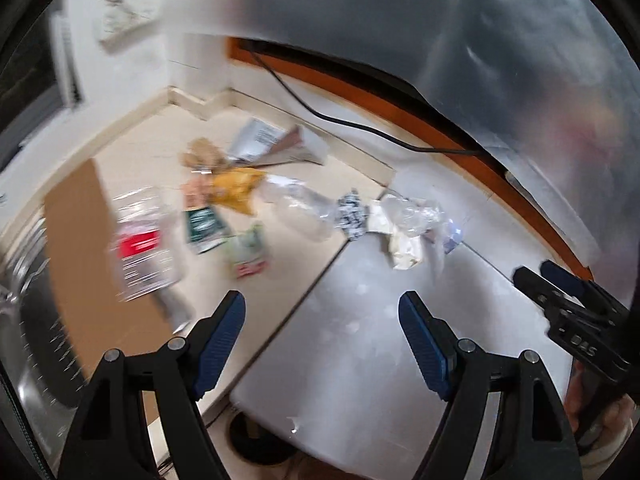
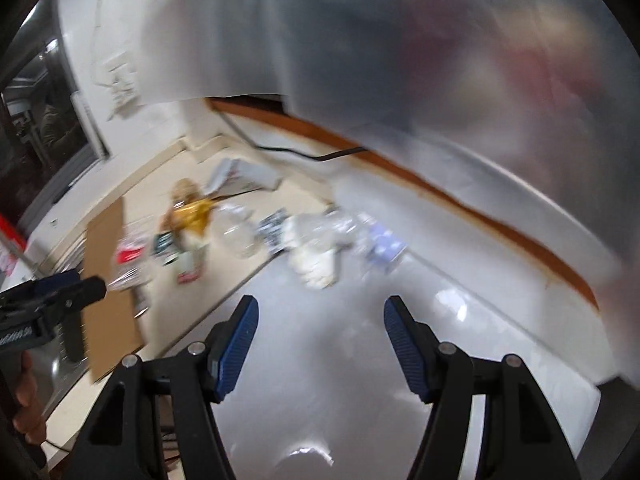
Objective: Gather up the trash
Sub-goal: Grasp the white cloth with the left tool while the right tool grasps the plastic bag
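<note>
Both grippers sit closest to our cameras: our left gripper [image 1: 322, 312] and our right gripper [image 2: 320, 316] each show blue-padded fingers spread wide apart, with nothing between them and nothing touching the pads. Below both lies a pale grey table [image 1: 360, 344], its glossy top catching reflections. Draped across the upper right of both views hangs a translucent plastic bag [image 1: 500, 40], which blocks much of the wall and the far side of the table; reddish shapes show dimly through it in the right wrist view, too blurred to name.

Ahead of the fingers, well apart from them, the trash lies in a loose row across the far edge of the table and the cream floor beyond. We see a crumpled white paper wad [image 1: 404, 240] with clear crinkled wrap [image 1: 420, 212] beside it, a black-and-white patterned scrap [image 1: 352, 212], a clear plastic bottle [image 1: 300, 208], a yellow wrapper [image 1: 236, 188], a green packet [image 1: 202, 224], and a clear container with a red label [image 1: 140, 244]. Grey papers [image 1: 272, 140] lie farther back. A brown cardboard sheet [image 1: 84, 260] stands at the left, and a black cable [image 1: 340, 120] runs along the orange-brown trim [image 1: 400, 108] by the wall.

Motion blur softens everything on the floor
</note>
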`<state>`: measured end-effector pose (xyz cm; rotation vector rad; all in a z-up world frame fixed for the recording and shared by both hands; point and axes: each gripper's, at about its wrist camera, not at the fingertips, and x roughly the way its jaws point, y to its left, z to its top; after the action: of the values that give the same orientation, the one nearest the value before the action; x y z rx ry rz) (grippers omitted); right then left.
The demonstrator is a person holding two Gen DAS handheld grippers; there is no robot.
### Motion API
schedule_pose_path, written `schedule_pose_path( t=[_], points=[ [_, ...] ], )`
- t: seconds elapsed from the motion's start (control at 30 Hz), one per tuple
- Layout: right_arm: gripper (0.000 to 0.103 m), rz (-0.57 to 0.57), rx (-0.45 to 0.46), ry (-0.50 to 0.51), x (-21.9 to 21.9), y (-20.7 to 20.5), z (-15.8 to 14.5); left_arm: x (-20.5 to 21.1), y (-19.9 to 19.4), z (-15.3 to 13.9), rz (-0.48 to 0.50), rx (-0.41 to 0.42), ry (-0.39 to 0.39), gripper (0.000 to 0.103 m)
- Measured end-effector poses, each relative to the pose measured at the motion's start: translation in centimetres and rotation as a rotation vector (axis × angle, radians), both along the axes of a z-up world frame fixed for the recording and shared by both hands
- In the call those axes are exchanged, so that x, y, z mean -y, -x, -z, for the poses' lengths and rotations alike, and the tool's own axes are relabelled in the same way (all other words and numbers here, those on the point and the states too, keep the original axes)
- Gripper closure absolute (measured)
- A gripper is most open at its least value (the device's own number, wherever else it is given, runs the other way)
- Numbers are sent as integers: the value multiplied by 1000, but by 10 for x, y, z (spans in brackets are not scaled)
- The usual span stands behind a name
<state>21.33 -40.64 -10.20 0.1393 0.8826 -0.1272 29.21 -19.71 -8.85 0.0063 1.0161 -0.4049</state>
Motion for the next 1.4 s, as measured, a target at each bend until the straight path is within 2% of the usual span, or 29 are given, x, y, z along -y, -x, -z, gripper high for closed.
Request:
schedule_pose_path(
  t=[0.23, 0.33, 0.47, 0.7, 0.73, 0.8, 0.83, 0.93, 1.1, 1.37, 1.4],
  points=[
    [38, -34, -38, -9, 37, -46, 49, 83, -46, 54, 108, -69, -16, 25],
    [47, -55, -40, -2, 40, -60, 65, 109, -63, 81, 132, -116, -23, 28],
    [52, -86, -50, 10, 38, -79, 83, 122, -79, 103, 140, -167, -9, 28],
    [52, -138, -49, 121, 26, -103, 106, 120, -92, 119, 134, -196, -22, 28],
    [55, -139, -50, 134, 25, -106, 109, 120, -96, 121, 131, -200, -25, 28],
    [87, -140, -63, 153, 24, -112, 116, 118, -100, 125, 124, -211, -22, 28],
    [89, -138, -68, 148, 25, -114, 118, 118, -102, 127, 122, -217, -15, 28],
    [92, -114, -34, 129, 28, -110, 116, 117, -105, 131, 122, -227, 7, 29],
    [93, -7, 5, 115, 38, -83, 102, 128, -112, 138, 138, -242, 20, 28],
    [93, 91, -36, 28, 52, -44, 115, 155, -130, 158, 126, -270, 64, 29],
    [93, 95, -44, 23, 52, -42, 117, 157, -133, 162, 117, -273, 77, 39]
  ],
)
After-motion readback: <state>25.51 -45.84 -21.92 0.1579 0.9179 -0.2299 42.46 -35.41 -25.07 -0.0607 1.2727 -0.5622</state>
